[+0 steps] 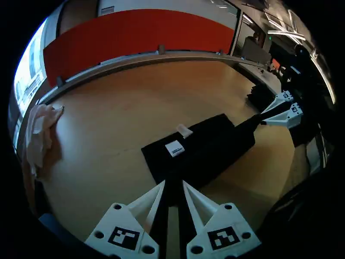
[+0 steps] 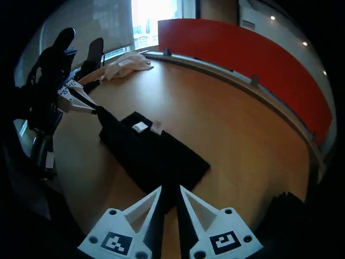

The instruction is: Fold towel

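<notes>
A black towel [image 1: 207,146] lies stretched in a long strip on the wooden table [image 1: 112,129], with a white label [image 1: 174,149] on top. In the left gripper view my left gripper [image 1: 174,183] is shut on the towel's near end. My right gripper [image 1: 264,120] pinches the far end at the right. In the right gripper view the towel [image 2: 151,159] runs away from my right gripper [image 2: 171,189], which is shut on its near corner. The left gripper [image 2: 95,110] grips the other end at the upper left, near the label [image 2: 140,126].
A pale crumpled cloth [image 1: 39,134] lies at the table's far side, seen too in the right gripper view [image 2: 127,64]. A red partition [image 1: 138,39] runs along the table's back edge. Dark office chairs [image 2: 64,47] stand by the left gripper. A dark stack [image 2: 284,203] sits near the right gripper.
</notes>
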Demonstrator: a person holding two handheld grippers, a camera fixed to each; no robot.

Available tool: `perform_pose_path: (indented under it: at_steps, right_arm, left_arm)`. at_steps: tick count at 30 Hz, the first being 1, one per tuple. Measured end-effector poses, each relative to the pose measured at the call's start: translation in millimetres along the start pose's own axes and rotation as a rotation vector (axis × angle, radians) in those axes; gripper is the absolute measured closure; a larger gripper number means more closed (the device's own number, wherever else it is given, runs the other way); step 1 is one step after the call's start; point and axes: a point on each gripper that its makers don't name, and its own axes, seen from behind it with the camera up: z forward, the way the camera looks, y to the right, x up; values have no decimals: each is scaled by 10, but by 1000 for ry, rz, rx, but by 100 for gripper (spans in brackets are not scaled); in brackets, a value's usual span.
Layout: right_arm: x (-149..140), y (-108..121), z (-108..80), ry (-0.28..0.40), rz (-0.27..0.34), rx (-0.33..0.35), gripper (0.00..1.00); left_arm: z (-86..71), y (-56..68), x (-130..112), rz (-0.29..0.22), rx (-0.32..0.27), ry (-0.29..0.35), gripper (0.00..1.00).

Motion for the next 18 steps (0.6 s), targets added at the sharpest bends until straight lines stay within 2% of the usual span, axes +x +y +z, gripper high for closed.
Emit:
perform_pose_path:
  at_steps: [18]
  right_arm:
    - [-139,103,375,-45,47,-10,84]
  left_arm:
    - [390,-143,-107,14,12,-34,87]
